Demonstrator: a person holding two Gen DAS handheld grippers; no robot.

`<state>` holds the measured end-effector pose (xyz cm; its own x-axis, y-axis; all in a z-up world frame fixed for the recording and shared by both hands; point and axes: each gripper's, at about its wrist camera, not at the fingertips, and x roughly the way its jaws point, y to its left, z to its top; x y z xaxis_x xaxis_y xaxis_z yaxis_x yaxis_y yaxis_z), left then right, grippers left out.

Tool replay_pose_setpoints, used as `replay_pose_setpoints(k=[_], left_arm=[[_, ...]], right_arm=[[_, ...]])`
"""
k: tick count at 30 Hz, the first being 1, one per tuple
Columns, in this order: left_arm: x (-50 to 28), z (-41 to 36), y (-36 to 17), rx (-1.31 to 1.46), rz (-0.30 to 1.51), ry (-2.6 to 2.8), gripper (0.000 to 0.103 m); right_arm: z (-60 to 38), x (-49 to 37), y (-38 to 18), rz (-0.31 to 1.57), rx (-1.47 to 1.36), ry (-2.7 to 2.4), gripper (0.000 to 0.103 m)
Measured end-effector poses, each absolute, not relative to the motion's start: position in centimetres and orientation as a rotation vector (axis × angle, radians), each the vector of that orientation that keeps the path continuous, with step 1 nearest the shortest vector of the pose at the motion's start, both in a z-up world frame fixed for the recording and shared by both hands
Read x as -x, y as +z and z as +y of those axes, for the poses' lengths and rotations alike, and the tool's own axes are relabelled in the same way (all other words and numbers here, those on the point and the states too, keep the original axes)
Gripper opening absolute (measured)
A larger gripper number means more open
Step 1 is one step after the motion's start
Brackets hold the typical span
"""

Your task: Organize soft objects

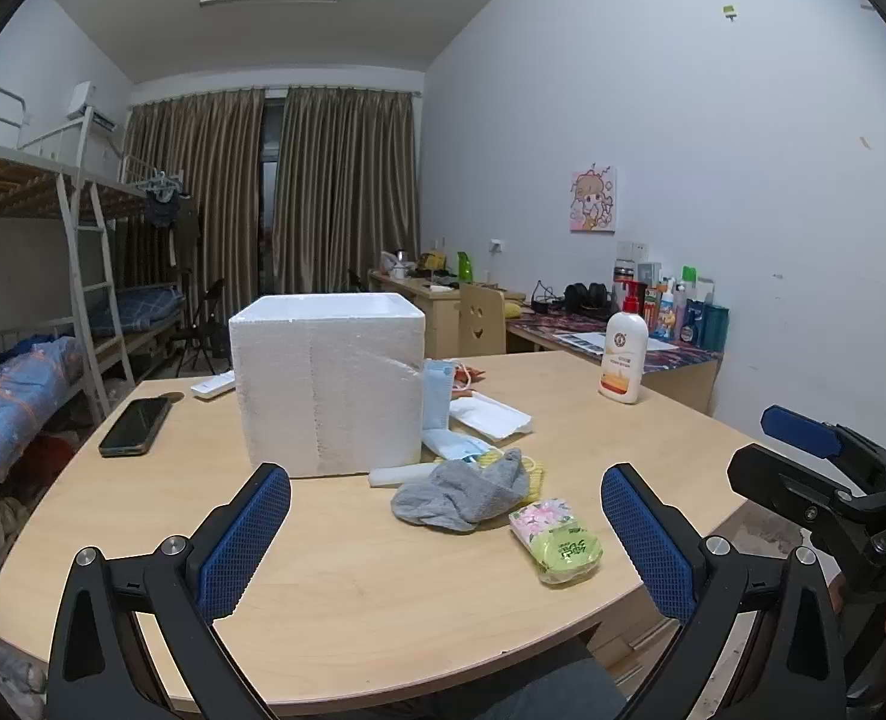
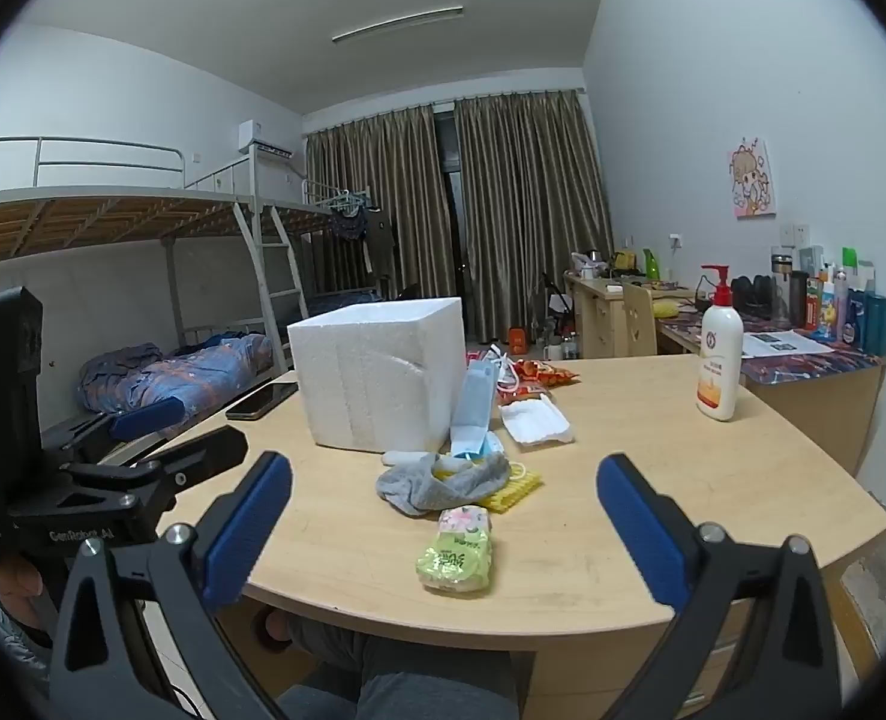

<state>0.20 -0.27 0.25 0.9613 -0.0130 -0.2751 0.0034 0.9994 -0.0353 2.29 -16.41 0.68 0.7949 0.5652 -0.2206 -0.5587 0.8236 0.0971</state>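
A: What are the grippers doing?

B: The left gripper is hovering at the bottom of its own view with its blue pads spread wide, pinching nothing. The right gripper is doing the same, fingers standing wide apart over the near edge of the table.

A: Where are the soft things lying?

B: A grey sock is lying crumpled in the lower middle of the left view, just in front of the white foam box. A green tissue pack is sitting just right of it. Blue face masks are leaning against the box's right side, and a white mask is lying beside them.

A: Anything else?

B: A phone is resting at left, a lotion bottle is standing at right.
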Motion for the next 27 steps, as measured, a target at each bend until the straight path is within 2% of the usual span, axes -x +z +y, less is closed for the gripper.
replay_pose_setpoints(k=[27], left_arm=[[-0.17,-0.14,0.00,0.031,0.277,-0.020,0.103]], right_arm=[[-16.27,-2.81,0.49,0.250,-0.024,0.604,0.103]])
